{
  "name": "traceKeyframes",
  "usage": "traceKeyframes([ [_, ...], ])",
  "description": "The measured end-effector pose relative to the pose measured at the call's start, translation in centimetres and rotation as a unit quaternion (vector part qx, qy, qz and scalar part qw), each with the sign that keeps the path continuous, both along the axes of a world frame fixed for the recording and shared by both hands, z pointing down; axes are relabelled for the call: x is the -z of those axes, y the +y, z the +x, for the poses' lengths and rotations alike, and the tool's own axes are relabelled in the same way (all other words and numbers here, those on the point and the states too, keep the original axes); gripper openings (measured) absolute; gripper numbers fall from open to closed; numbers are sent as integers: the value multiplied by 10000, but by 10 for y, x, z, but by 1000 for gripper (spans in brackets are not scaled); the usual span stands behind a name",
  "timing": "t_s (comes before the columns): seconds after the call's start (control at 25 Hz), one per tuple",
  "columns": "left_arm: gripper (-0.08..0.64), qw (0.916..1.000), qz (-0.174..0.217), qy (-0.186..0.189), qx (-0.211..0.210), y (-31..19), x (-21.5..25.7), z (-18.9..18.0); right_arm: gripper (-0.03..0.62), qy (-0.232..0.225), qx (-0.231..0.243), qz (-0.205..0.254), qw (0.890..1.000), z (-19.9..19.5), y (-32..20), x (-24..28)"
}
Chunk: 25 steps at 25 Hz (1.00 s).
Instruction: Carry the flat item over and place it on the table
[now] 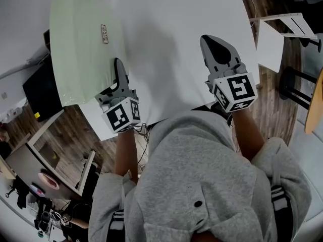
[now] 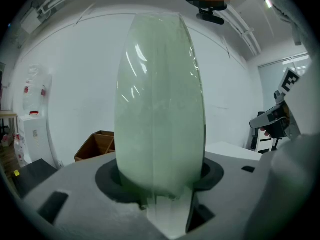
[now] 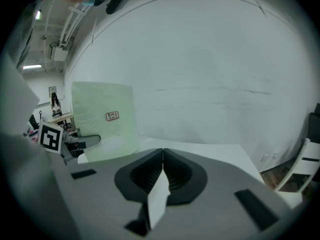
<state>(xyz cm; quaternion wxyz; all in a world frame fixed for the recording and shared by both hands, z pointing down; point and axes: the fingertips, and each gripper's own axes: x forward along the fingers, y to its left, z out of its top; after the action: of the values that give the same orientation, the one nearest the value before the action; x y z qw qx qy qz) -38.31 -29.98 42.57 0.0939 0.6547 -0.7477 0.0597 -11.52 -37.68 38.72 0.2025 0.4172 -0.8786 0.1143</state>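
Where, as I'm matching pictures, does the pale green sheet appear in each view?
Head view: pale green sheet, upper left.
Left gripper view: sheet, centre, between the jaws.
Right gripper view: sheet, left of centre.
Shared landmark: its small label, absent from left gripper view.

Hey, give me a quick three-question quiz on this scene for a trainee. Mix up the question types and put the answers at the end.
1. Multiple choice: what is the left gripper clamped on?
A) a pale green flat sheet
B) a white mug
C) nothing
2. True or false: the right gripper has its jaws spread wide apart.
3. Fill in the blank: in the head view, the right gripper is seen over the white ____.

Key
1. A. The sheet's edge sits between its jaws.
2. False. Its jaws are together with nothing between them.
3. table
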Motion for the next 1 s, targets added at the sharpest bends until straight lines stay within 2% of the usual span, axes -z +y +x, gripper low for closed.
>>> traceKeyframes([
  [0.6,268,9993,38,-365,-33,-13,-12,15,26,27,50,-98,9999,6,-13,-5],
  [0.72,272,9991,-15,-418,-22,-12,-16,16,26,20,77,-92,9999,4,-13,-5],
  [0.88,278,9994,-168,-282,128,-9,-24,15,26,7,90,-78,9999,7,-13,-3],
  [1.0,281,9991,-231,-361,61,-6,-25,16,26,-1,76,-58,10000,11,-11,-1],
])
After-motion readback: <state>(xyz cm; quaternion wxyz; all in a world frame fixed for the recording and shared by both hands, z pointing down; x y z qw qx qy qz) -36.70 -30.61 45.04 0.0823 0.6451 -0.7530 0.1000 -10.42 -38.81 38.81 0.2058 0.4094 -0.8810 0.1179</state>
